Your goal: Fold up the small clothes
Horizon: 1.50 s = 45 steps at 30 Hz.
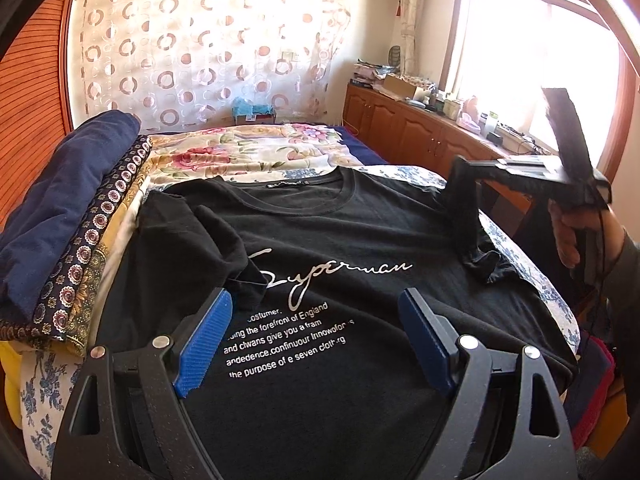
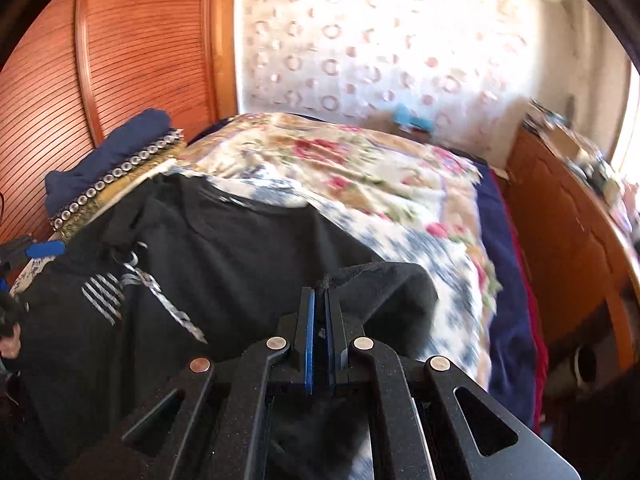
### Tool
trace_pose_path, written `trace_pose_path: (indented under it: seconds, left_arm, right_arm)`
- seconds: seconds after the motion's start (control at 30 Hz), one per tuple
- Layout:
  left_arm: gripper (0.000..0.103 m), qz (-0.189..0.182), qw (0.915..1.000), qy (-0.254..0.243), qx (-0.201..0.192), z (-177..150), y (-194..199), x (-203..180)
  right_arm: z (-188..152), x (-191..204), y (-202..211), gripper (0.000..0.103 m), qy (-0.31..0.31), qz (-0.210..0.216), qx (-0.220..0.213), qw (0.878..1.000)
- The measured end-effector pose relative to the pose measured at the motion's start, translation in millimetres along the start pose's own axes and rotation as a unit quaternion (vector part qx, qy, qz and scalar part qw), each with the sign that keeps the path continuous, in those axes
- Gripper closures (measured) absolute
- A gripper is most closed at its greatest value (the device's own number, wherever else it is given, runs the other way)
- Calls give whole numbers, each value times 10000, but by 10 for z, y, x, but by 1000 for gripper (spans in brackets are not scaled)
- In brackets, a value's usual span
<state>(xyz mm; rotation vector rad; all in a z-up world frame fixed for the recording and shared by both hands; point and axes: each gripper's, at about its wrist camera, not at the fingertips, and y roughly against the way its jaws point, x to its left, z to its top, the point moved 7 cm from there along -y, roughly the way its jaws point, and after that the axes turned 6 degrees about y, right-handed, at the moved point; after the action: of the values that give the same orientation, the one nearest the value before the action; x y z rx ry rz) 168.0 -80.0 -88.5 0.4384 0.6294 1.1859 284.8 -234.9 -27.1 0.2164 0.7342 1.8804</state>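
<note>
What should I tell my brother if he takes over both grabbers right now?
Right gripper: shut on the black T-shirt's right sleeve, lifted off the bed.
Left gripper: open, empty, over the shirt's white lettering.
Black T-shirt: flat, print up, on the floral bed cover; the other sleeve already lies folded in over the chest.
Left: bring the held sleeve in, then fold the body.

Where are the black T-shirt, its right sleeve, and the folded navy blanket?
black T-shirt [image 1: 360,240], left wrist view, chest above the lettering.
right sleeve [image 2: 384,280], right wrist view, pinched cloth.
navy blanket [image 1: 60,200], left wrist view, top fold.
</note>
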Motion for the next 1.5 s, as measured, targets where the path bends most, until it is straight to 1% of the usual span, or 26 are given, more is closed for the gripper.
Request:
trace_pose_path:
  seconds: [0.07,0.1,0.13,0.17,0.2,0.3,0.43,0.53,0.6,0.77,0.9,1.07,1.2,1.3,1.37,1.43,1.5]
  left_arm:
    - [17,-13,10000,-1,-9,2,9,22]
    - [17,-9,10000,6,-11,3,13,33]
    - [17,-1,10000,20,-12,5,16,51]
    - [17,6,10000,30,-11,7,18,61]
    - [17,12,10000,43,-10,5,19,78]
    - [17,29,10000,69,-7,-8,29,121]
    - [17,29,9999,120,4,-18,26,157]
    - [17,-1,9999,143,-4,-29,35,142]
    - [17,5,9999,134,-7,-29,38,143]
    - [17,50,9997,219,-5,-28,42,218]
    - [17,171,9995,255,-4,-36,52,315]
    - [17,316,9991,291,11,-18,56,448]
    - [17,436,9988,236,39,38,29,581]
    - [17,519,9984,199,36,117,11,694]
    - [19,513,9985,199,28,191,4,781]
    - [30,539,9983,195,104,236,-45,835]
    - [36,475,9986,193,160,249,-88,829]
  right_arm:
    - [103,71,-113,99,-4,135,-13,9999]
    - [151,103,-155,96,-36,188,-23,9998]
    - [165,87,-184,85,-69,159,-22,9998]
    - [169,71,-182,76,-98,133,-22,9999]
    - [175,66,-191,63,-133,132,-34,9998]
    - [89,39,-161,63,-197,180,-50,9996]
    - [-174,1,-130,63,-293,150,282,9991]
    - [-400,14,-125,63,-429,270,497,9975]
    - [-546,28,-135,63,-466,278,574,9969]
    - [-756,86,-343,63,-525,344,787,9949]
    - [-748,283,-537,63,-384,447,835,9948]
    - [-698,437,-593,63,-285,597,732,9951]
    - [-719,391,-572,63,-314,519,633,9962]
    - [-708,219,-518,63,-451,241,480,9975]
    - [-728,86,-496,62,-542,29,450,9975]
    - [-752,9,-498,62,-654,18,485,9967]
    - [-789,-35,-504,62,-731,-6,510,9960]
